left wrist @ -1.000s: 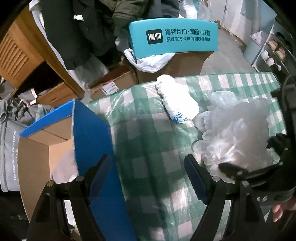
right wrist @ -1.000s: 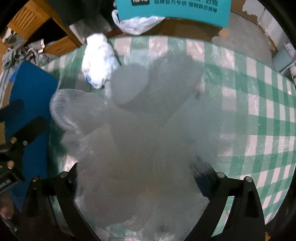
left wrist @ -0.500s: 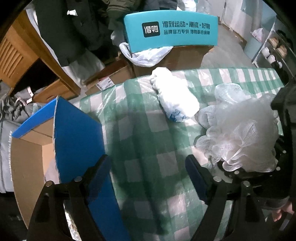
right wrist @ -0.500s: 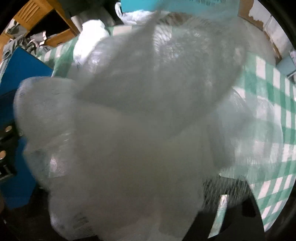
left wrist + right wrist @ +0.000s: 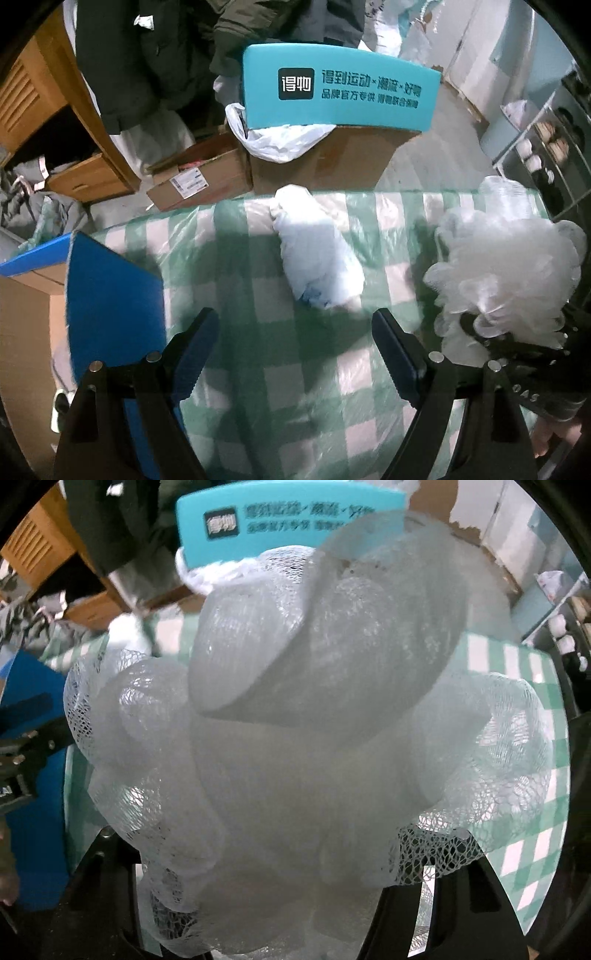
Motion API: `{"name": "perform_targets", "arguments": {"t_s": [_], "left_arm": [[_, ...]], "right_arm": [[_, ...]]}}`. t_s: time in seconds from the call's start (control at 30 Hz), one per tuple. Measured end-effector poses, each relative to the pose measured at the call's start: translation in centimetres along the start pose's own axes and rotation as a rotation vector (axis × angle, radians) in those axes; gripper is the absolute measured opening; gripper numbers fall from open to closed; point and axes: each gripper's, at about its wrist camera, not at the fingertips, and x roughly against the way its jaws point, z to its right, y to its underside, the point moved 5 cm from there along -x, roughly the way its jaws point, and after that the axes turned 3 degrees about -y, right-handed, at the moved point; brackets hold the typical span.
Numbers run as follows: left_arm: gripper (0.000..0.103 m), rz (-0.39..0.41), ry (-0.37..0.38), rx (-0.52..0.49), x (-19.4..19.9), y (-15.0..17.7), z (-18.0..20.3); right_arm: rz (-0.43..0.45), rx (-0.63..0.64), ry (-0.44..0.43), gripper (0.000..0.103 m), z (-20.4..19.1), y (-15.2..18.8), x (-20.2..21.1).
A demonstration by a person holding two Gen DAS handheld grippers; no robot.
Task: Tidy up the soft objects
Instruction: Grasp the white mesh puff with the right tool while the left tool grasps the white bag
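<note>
Lifted off the checked desk [image 5: 280, 398] since a second ago, the mesh bath sponge [image 5: 295, 738] now hangs pinched in the right tool [image 5: 291, 908], whose jaws have just been closing. Left tool [image 5: 295, 332] spread, empty, over the desk near a white bundle [image 5: 317, 258]. Sponge looks light, squashy, springy; grip deep through the middle, since loose frills would probably slip.

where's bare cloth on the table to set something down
Free: the checked cloth under the open left gripper, between the blue box flap and the right gripper's mesh puff. Crowded: the far middle, where the white bundle lies, and the puff's side.
</note>
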Motion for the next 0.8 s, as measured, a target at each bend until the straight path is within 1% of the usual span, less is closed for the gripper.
{"name": "perform_targets", "arguments": {"t_s": [0.13,0.2,0.27,0.47,0.67,0.73,0.8], "left_arm": [[0.086,0.009,0.016,0.049,-0.4,-0.7,0.1],[0.086,0.008,0.010,0.063,-0.8,-1.2,0.1],[0.086,0.003,0.005,0.078,-1.2,-1.8,0.3],[0.086,-0.005,-0.027,0.085,-2.3,-3.3,0.9],[0.086,-0.049,-0.050,0.073,-4.5,-4.0,1.3],[0.086,-0.060,-0.047,0.079,-4.9,-4.0,1.3],[0.078,-0.077,-0.040,0.085,-5.4,-3.9,1.2]], "right_arm": [[0.040,-0.021,0.008,0.063,0.6,-1.3,0.9],[0.052,-0.026,0.005,0.063,0.6,-0.7,1.4],[0.064,-0.030,0.004,0.063,0.8,-0.8,1.8],[0.077,-0.032,-0.009,0.063,0.3,-2.7,1.0],[0.087,-0.024,-0.011,0.063,0.4,-2.5,1.4],[0.088,-0.025,-0.013,0.063,0.4,-2.6,1.4],[0.089,-0.024,-0.018,0.063,0.6,-2.7,1.4]]}}
